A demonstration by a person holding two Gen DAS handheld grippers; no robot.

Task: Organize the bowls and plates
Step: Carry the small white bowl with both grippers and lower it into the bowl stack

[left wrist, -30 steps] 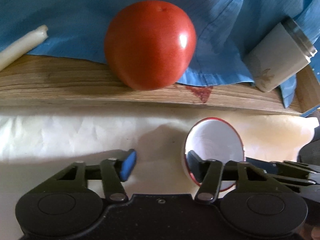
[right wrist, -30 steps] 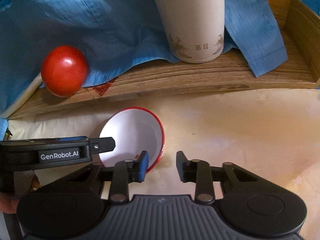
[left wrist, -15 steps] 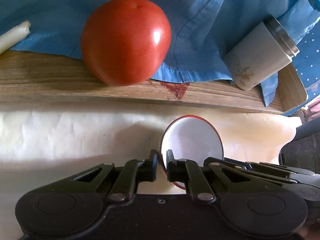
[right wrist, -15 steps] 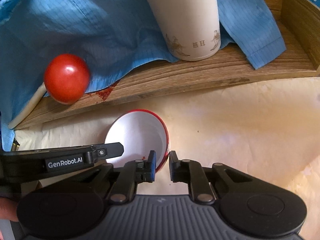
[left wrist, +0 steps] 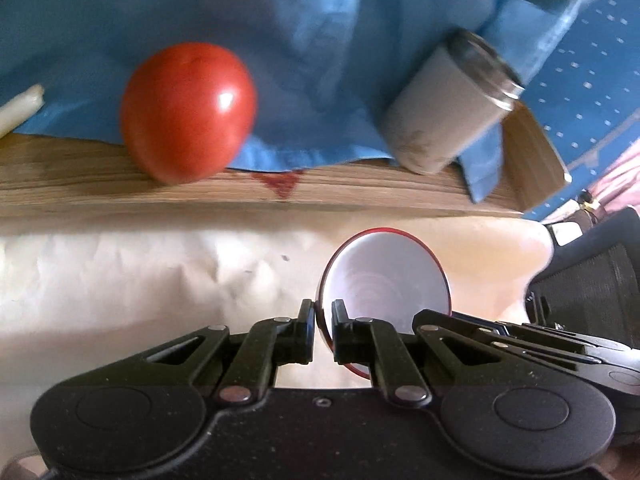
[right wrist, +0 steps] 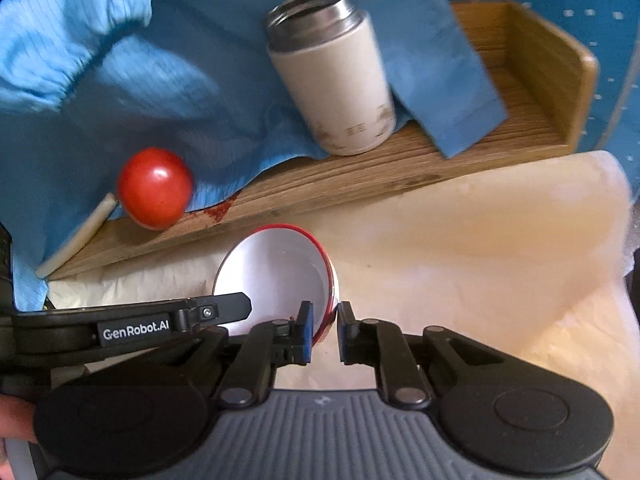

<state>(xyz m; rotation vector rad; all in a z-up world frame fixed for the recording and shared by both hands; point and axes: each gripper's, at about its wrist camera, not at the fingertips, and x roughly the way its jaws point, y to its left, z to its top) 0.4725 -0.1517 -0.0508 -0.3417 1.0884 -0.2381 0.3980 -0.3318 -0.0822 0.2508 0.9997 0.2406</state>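
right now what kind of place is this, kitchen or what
Probably a home dining or kitchen table: a red-rimmed white bowl on a pale covering, and a wooden tray holding a tomato and an insulated steel cup amid blue cloth.

Bowl [right wrist: 276, 276] was white inside with a thin red rim. Tomato [left wrist: 188, 110] was glossy red. My grippers [left wrist: 322, 328] [right wrist: 323, 330] were black; the right one's pads [right wrist: 305, 334] showed blue. Tumbler [right wrist: 334, 80] was cream with small tan motifs and a silver steel top. Draped cloth [right wrist: 168, 72] was light blue with fine stripes. Tray [right wrist: 520, 92] was striped wood-brown with a dark red stain [left wrist: 280, 186]. Paper [right wrist: 460, 248] was cream. Background fabric [left wrist: 596, 64] was blue with white dots.
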